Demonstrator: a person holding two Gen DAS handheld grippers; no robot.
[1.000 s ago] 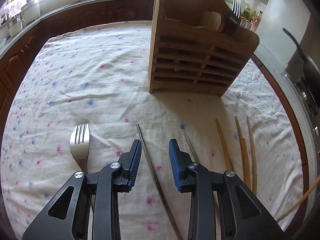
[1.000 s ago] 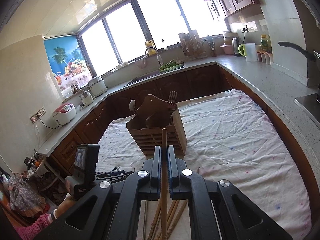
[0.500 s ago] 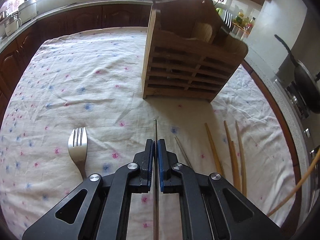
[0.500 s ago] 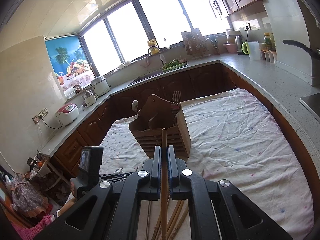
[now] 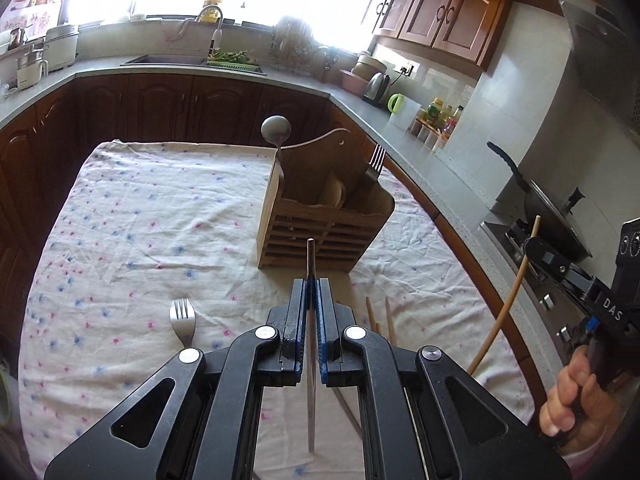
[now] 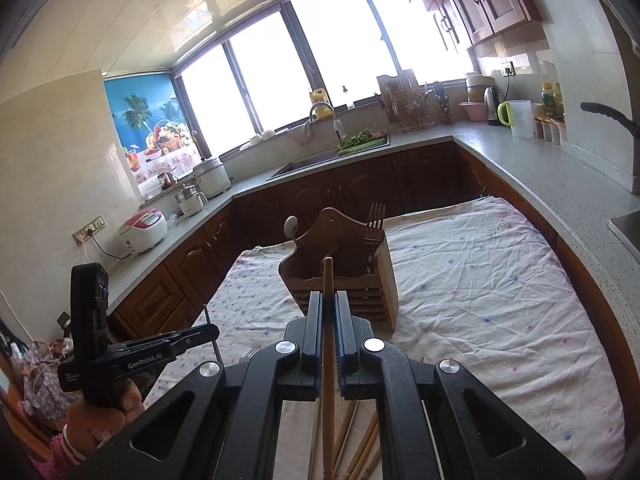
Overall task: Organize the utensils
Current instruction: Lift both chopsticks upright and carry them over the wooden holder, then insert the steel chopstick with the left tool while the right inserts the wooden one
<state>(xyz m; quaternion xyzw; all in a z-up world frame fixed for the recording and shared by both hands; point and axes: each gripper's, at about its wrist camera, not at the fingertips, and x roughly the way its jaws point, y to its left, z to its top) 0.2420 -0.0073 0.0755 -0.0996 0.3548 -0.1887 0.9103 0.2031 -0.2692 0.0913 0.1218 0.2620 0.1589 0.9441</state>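
Slatted wooden utensil holder [image 5: 320,224] on a rumpled flowered cloth [image 5: 140,224], left gripper [image 5: 311,292] now clamped on a thin metal chopstick [image 5: 310,256] and lifted off the cloth, right gripper [image 6: 329,304] still pinching a smooth wooden chopstick [image 6: 328,280], steel fork [image 5: 182,318] lying flat beside.

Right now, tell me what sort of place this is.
A home kitchen, most likely. A sink with a tap sits below the windows, a rice cooker and kettle stand on the countertop, and a wok rests on the stove at the side.
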